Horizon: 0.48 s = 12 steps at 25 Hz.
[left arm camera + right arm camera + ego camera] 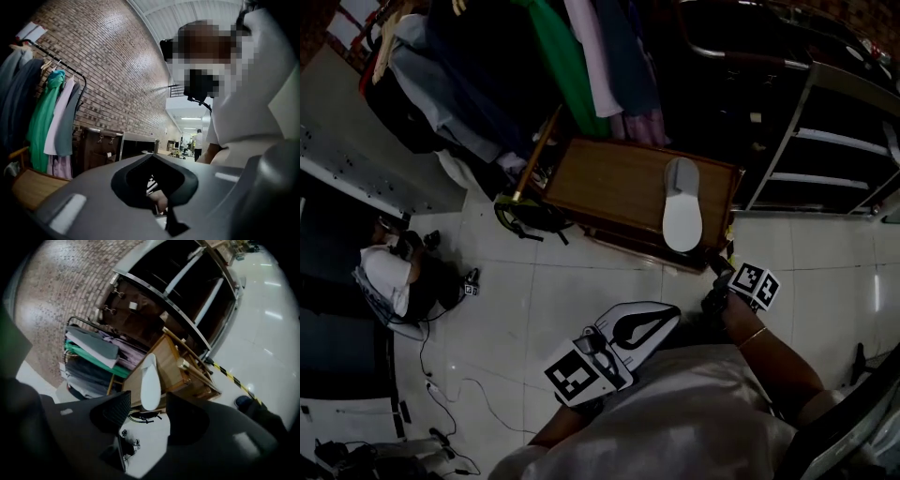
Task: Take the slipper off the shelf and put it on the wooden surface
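The white and grey slipper [682, 204] lies sole-up on the brown wooden table [609, 183], near its right end. My right gripper [719, 272] hovers off the table's front right corner, a little short of the slipper. In the right gripper view its jaws [149, 416] stand open with nothing between them, and the slipper [150, 383] shows beyond the gap on the table [173, 364]. My left gripper [642, 323] is held low near my body, its jaws shut and empty. In its own view the left gripper [153, 158] points at a brick wall.
A metal shelf unit [825, 141] stands right of the table. A rack of hanging clothes [581, 56] is behind it. Bags and cables [403, 272] lie on the tiled floor at the left. Yellow-black tape [229, 376] runs along the floor by the table.
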Motion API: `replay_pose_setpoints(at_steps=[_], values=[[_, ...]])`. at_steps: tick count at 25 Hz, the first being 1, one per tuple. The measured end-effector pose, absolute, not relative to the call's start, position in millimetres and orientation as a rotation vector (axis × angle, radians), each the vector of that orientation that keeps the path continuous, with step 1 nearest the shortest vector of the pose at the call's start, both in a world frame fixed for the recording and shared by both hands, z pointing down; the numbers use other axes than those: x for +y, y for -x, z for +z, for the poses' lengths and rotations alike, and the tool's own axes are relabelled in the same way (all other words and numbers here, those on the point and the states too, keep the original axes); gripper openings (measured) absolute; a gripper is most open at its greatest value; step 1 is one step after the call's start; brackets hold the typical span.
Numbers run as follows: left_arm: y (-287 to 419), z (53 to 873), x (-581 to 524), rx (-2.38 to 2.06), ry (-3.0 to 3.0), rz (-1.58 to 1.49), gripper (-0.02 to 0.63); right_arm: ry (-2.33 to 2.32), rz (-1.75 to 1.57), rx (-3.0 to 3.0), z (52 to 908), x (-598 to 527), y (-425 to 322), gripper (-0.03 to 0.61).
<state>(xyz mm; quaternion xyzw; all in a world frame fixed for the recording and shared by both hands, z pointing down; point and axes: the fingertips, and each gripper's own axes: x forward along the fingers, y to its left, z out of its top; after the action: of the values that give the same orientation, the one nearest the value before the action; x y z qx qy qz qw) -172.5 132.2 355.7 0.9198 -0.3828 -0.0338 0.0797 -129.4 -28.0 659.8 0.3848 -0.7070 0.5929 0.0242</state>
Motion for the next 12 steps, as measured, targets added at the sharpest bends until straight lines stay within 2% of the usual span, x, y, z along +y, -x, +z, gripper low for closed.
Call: replay_pose_setpoints(at_steps=[4, 7, 9, 12], values=[[161.5, 344.7, 118.0, -1.016, -2.789, -0.167, -0.018, -1.109, 1.457, -2.643, 531.5, -18.7, 87.5, 0.216], [135.2, 341.3, 103.4, -0.847, -2.856, -0.163, -0.018, -1.132, 0.955, -2.901, 439.0, 5.2, 40.3, 0.215], [108.1, 336.6, 99.7, -0.714, -2.911, -0.166, -0.018, -1.129, 0.638, -2.951, 396.7, 33.5, 12.7, 0.207], [76.1, 321.5, 102.6, -0.566, -2.94, -0.235, -0.018, -1.084, 0.415, -3.004, 348.6, 69.9, 1.6, 0.204]])
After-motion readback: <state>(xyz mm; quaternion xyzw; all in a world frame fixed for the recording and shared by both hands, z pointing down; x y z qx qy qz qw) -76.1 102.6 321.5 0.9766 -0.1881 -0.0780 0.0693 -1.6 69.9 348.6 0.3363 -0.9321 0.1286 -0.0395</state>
